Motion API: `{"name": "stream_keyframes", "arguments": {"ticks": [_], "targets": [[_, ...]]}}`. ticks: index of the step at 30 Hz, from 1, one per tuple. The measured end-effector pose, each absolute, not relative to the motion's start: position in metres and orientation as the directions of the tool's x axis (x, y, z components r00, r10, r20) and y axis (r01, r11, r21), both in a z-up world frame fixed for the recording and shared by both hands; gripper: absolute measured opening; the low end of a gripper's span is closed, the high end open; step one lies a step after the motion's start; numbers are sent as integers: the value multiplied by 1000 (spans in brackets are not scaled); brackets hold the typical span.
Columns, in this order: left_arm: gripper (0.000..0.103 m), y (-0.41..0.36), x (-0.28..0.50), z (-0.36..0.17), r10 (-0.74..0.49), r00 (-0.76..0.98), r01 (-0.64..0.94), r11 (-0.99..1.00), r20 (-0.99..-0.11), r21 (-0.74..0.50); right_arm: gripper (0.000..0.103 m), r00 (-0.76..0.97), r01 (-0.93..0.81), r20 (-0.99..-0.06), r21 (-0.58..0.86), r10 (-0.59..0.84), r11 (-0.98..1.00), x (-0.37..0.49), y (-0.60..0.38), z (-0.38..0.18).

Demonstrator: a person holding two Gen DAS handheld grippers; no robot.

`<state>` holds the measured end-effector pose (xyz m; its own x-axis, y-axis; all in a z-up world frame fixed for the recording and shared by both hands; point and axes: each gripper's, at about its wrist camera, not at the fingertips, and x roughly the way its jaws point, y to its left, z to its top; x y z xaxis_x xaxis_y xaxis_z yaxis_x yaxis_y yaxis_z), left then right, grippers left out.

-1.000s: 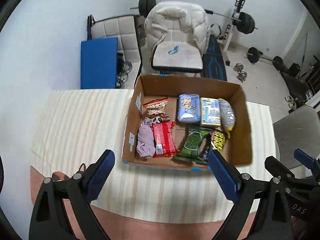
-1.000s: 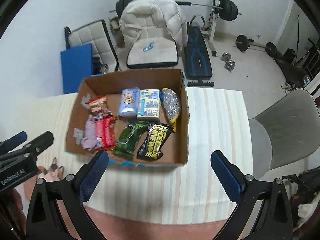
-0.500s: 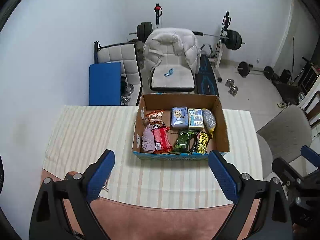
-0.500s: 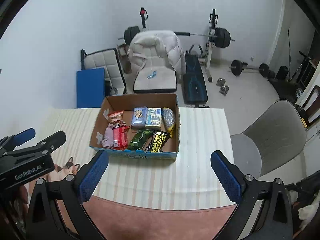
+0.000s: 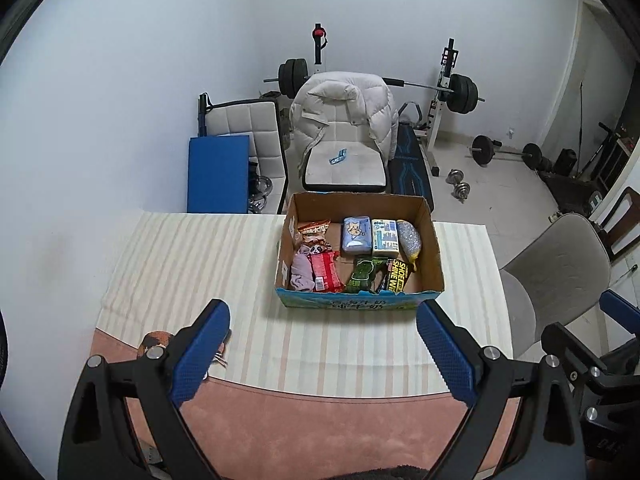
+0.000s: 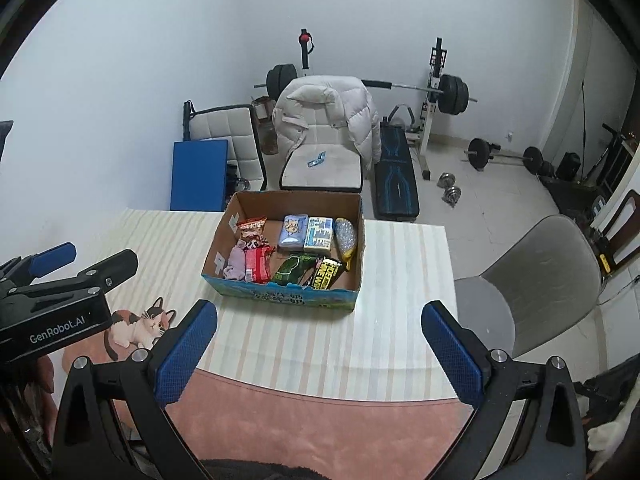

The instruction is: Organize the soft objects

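Observation:
An open cardboard box (image 5: 436, 256) (image 6: 218, 250) sits on the striped table and holds several soft items: a purple cloth (image 5: 302, 272) (image 6: 236, 262), a red packet (image 5: 325, 274), snack bags, a blue tissue pack (image 5: 356, 234) (image 6: 294, 232), a white-blue pack (image 5: 385, 236), a silver sponge (image 5: 409, 238), a green pack (image 5: 362, 276) and a black-yellow pack (image 5: 396, 276). My left gripper (image 5: 322, 350) is open and empty, well back from the box. My right gripper (image 6: 318, 350) is open and empty too, also back from the box.
The table carries a striped cloth (image 5: 192, 264) with a pink edge (image 5: 320, 432) nearest me. A grey chair (image 6: 536, 284) stands at the right. Behind the table are a white chair with a jacket (image 5: 344, 128), a blue panel (image 5: 218, 174) and weight gear (image 5: 460, 92).
Both grippers have pulled back and up from the box; it now looks smaller and farther. Both stay open and empty. The items in the box have not moved.

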<state>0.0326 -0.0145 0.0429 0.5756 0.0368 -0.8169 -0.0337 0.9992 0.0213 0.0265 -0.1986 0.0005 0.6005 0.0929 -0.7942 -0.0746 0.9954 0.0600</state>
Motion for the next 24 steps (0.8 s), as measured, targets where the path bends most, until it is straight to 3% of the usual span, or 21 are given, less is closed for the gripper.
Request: {"name": "stream_keyframes", "arguments": {"ticks": [9, 11, 24], "targets": [[96, -16, 30, 45, 48, 599, -43, 999, -799, 28, 103, 651, -24, -757, 48, 52, 999, 30, -207, 11], [102, -17, 33, 41, 53, 591, -44, 998, -805, 34, 103, 656, -14, -753, 43, 42, 999, 32, -209, 12], [103, -15, 31, 44, 88, 629, -67, 996, -772, 58, 103, 664, -6, -748, 29, 26, 1000, 38, -209, 14]]}}
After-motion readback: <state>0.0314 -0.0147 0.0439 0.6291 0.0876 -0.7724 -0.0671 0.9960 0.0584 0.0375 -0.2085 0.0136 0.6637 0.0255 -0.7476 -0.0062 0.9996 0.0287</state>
